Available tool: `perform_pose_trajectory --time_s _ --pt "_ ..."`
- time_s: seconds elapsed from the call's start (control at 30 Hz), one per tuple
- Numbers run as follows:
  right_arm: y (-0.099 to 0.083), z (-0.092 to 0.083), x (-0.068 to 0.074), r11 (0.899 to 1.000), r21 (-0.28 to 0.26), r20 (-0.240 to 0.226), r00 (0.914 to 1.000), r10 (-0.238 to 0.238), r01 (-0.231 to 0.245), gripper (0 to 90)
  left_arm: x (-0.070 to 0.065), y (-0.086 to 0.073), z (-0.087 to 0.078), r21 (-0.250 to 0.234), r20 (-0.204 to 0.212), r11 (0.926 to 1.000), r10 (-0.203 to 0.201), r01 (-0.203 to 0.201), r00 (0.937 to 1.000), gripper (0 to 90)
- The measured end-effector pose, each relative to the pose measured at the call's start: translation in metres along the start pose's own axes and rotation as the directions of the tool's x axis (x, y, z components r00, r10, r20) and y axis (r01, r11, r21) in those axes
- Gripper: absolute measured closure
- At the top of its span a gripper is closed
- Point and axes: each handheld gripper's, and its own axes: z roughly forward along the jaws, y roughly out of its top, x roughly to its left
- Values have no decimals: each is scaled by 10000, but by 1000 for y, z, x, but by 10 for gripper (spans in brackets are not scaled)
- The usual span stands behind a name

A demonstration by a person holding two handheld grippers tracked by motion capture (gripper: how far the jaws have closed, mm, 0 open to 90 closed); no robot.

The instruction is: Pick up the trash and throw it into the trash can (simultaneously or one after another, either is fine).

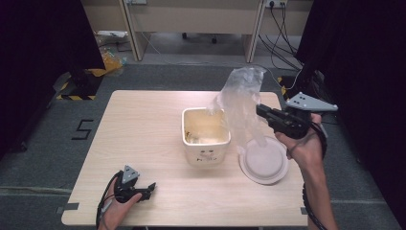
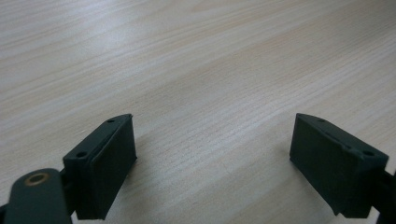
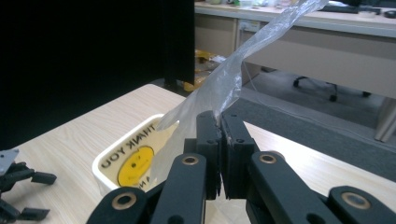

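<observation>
1. where the table [image 1: 143,124] comes nearest on the left, the left gripper [image 1: 149,188] rests on the wood, jaws spread wide with nothing between them.
2. at the middle stands a white square tub [image 1: 206,143], open at the top.
3. just right of it lies a round white lid [image 1: 264,161].
4. far right, the right gripper [image 1: 259,110] is raised, jaws pinched tight on a clear plastic bag [image 1: 242,98] that hangs above the tub's right edge.
</observation>
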Motion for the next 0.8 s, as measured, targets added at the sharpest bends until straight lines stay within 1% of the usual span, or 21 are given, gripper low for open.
perform_pose_trajectory --time_s 0.03,0.07,0.1,0.13,0.17,0.2,0.23,0.27,0.3,0.33,0.37,0.43,0.47,0.53,0.57,0.63,0.67,0.7,0.73,0.77,0.8 --pt "0 0 0 10000 0 0 10000 0 0 875 0 0 0 0 0 10000 0 0 10000 136" --pt "5 12 3 10000 51 -90 9999 -72 73 875 0 0 0 39 2 10000 29 -29 10000 136" --pt "5 12 3 10000 51 -90 9999 -72 73 875 0 0 0 39 2 10000 29 -29 10000 135" --pt "8 17 4 9999 91 -109 9999 -109 110 875 0 0 0 37 4 10000 27 -27 10000 135" --pt "12 29 7 9995 241 -56 9998 -212 213 876 0 0 0 36 3 10000 28 -28 10000 135" --pt "12 29 7 9995 241 -56 9998 -212 213 876 0 0 0 36 5 10000 25 -25 10000 135" --pt "13 35 7 9993 302 -96 9997 -209 212 876 0 0 0 42 6 10000 28 -28 10000 135" --pt "14 48 9 9982 537 -124 9996 -251 257 876 0 0 0 38 4 10000 26 -26 10000 136" --pt "14 54 9 9972 665 -93 9994 -336 342 876 0 0 0 37 13 10000 7 -7 10000 135" --pt "14 60 10 9960 781 -60 9990 -435 438 875 0 0 0 39 10 10000 10 -10 10000 135" --pt "14 60 10 9960 781 -60 9990 -435 438 875 0 0 0 39 10 10000 10 -10 10000 136" --pt "11 72 11 9932 1043 -23 9987 -512 511 876 0 0 0 55 12 10000 26 -26 10000 135" --pt "7 82 10 9906 1264 46 9986 -528 518 876 0 0 0 53 10 10000 27 -27 10000 135" --pt "1 92 10 9869 1509 137 9981 -603 575 876 0 0 -1 66 10 10000 37 -37 10000 136" --pt "1 92 10 9869 1509 137 9981 -603 575 876 0 0 0 54 7 10000 20 -20 10000 136" --pt "-7 105 11 9817 1820 -35 9984 -570 567 875 0 0 0 47 6 10000 8 -8 10000 136" --pt "-7 105 11 9817 1820 -35 9984 -570 567 875 0 0 0 53 7 10000 19 -19 10000 136" --pt "-12 113 14 9760 2069 -216 9976 -651 681 876 0 0 0 53 6 10000 20 -20 10000 136" --pt "-12 113 14 9760 2069 -216 9976 -651 681 876 0 0 0 46 5 10000 10 -10 10000 136" --pt "-17 122 19 9691 2347 -395 9969 -680 754 875 0 0 -1 58 13 10000 10 -10 10000 136" --pt "-17 122 19 9691 2347 -395 9969 -680 754 875 0 0 0 49 5 10000 14 -14 10000 136"
